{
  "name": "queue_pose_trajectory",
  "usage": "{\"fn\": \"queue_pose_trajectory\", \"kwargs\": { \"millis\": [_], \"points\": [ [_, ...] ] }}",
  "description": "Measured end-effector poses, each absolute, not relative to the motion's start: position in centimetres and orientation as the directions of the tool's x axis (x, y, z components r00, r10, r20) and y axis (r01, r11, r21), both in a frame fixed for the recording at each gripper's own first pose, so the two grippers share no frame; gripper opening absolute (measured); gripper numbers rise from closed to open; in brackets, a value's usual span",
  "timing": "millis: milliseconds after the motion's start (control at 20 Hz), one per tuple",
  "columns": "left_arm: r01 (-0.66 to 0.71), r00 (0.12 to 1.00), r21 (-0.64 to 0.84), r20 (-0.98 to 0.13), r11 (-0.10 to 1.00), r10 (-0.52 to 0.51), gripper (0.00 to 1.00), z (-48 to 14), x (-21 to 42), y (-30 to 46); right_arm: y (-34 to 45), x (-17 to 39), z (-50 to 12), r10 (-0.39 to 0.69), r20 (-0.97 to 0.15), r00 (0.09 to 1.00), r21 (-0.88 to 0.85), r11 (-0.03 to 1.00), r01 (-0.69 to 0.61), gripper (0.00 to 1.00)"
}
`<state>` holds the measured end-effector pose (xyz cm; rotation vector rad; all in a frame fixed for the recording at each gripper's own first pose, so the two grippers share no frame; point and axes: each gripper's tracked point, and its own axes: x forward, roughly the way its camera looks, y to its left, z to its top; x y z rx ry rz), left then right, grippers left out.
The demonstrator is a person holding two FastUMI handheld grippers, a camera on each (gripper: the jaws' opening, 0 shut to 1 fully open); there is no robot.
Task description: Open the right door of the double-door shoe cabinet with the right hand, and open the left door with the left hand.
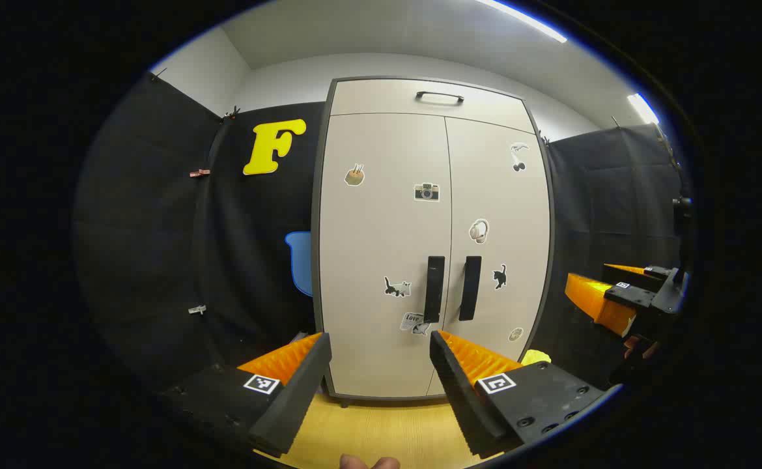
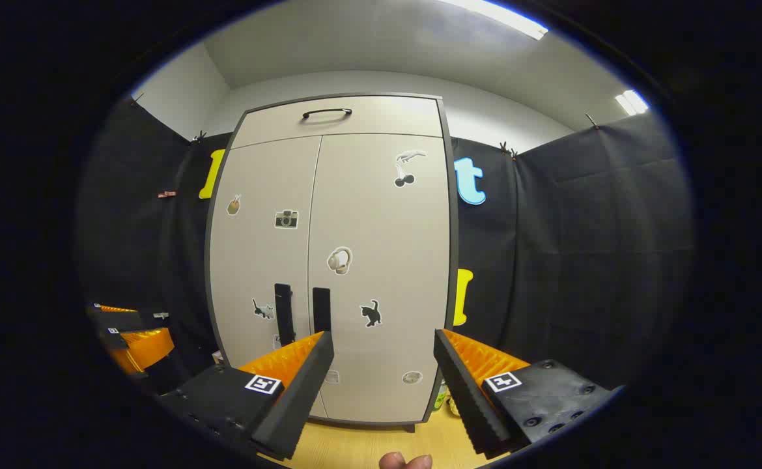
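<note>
The beige double-door shoe cabinet (image 1: 381,247) (image 2: 381,260) stands ahead with both doors closed. Two black vertical handles sit at the middle seam: the left door handle (image 1: 434,288) (image 2: 282,309) and the right door handle (image 1: 469,288) (image 2: 320,309). My left gripper (image 1: 380,365) is open, well short of the cabinet, its fingers framing the lower left door. My right gripper (image 2: 384,365) is open too, aimed at the lower right door, some distance away. In the left gripper view the right gripper (image 1: 622,293) appears at the far right; in the right gripper view the left gripper (image 2: 127,335) appears at the far left.
A drawer with a black handle (image 1: 439,96) (image 2: 326,113) tops the cabinet. Stickers dot both doors. The wooden floor (image 1: 381,430) lies in front. Black cloth walls close in on both sides. A small yellow-green object (image 1: 536,356) sits by the cabinet's right foot.
</note>
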<state>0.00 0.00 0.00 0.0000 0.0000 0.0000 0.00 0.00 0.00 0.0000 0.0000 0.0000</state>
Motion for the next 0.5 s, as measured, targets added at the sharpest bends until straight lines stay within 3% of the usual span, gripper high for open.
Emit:
{"fn": "queue_pose_trajectory", "kwargs": {
  "millis": [500],
  "points": [
    [-0.006,1.0,-0.006,-0.007,1.0,0.006,0.95,-0.34,0.34,0.52,0.02,0.42,-0.74,-0.007,-0.016,1.0,-0.002,1.0,0.007,0.97]
  ]
}}
